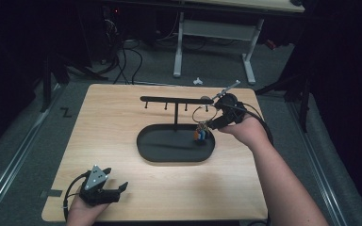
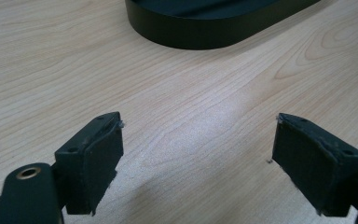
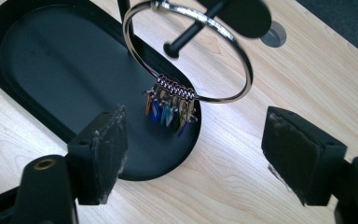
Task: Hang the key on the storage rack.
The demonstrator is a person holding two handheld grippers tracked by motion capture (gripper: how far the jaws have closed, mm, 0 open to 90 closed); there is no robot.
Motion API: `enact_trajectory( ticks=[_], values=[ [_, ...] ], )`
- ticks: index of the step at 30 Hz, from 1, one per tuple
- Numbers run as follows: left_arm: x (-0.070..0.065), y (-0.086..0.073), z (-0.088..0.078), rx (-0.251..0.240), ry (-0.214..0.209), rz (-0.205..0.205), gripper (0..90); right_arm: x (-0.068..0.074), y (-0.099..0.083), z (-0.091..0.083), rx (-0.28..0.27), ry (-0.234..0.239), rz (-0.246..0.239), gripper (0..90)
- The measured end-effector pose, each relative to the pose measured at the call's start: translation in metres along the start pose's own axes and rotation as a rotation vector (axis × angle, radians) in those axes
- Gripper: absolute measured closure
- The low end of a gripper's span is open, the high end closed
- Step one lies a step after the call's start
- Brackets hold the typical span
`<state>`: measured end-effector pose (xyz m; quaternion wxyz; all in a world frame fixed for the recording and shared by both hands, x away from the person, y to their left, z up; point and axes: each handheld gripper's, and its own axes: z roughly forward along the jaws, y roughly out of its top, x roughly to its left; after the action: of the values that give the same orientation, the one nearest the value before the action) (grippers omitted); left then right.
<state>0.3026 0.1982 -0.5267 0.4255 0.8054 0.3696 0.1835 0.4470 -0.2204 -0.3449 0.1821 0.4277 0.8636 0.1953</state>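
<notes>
A black stand with an oval tray (image 1: 175,149) and a crossbar of pegs (image 1: 169,99) sits mid-table. A large silver key ring (image 3: 192,51) hangs from a peg (image 3: 192,31) at the bar's right end, with several small coloured tags (image 3: 170,111) dangling over the tray (image 3: 37,65). The ring (image 1: 200,113) and tags (image 1: 201,134) also show in the high view. My right gripper (image 3: 193,154) is open just in front of the ring, not touching it; in the high view it (image 1: 210,126) sits right of the tags. My left gripper (image 2: 198,158) rests open and empty over bare wood near the front-left corner (image 1: 118,190).
The wooden table (image 1: 122,117) has bare wood left of and in front of the tray. The tray's rim (image 2: 200,37) lies ahead of my left gripper. A round grommet hole (image 3: 274,35) sits in the tabletop behind the stand. Cables and desk legs (image 1: 179,47) stand on the floor beyond.
</notes>
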Motion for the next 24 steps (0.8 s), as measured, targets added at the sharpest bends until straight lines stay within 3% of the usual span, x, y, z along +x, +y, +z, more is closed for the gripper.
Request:
enact_trajectory(
  ticks=[8, 10, 14, 17, 21, 23, 24],
  values=[
    [-0.001, 0.001, 0.002, 0.002, 0.002, 0.005, 16.6, 0.009, -0.031, 0.01, -0.116, -0.003, 0.04, 18.0],
    [-0.001, 0.001, 0.002, 0.004, 0.001, 0.008, 16.7, 0.012, -0.041, 0.016, -0.127, 0.021, 0.029, 15.9],
    [-0.001, 0.001, 0.002, 0.008, -0.004, 0.007, 16.5, 0.021, -0.061, 0.025, -0.152, -0.028, -0.012, 15.5],
    [-0.001, 0.001, 0.003, 0.011, -0.001, 0.012, 16.5, 0.028, -0.087, 0.035, -0.188, -0.03, 0.01, 15.3],
    [-0.001, 0.001, 0.003, 0.008, 0.001, 0.008, 16.5, 0.032, -0.106, 0.041, -0.206, -0.027, 0.042, 15.2],
    [0.0, 0.001, 0.003, 0.007, 0.003, 0.009, 16.4, 0.036, -0.129, 0.05, -0.258, -0.032, 0.082, 15.5],
    [0.0, 0.001, 0.003, 0.007, 0.003, 0.009, 16.5, 0.036, -0.129, 0.05, -0.258, -0.032, 0.082, 15.5]
  ],
)
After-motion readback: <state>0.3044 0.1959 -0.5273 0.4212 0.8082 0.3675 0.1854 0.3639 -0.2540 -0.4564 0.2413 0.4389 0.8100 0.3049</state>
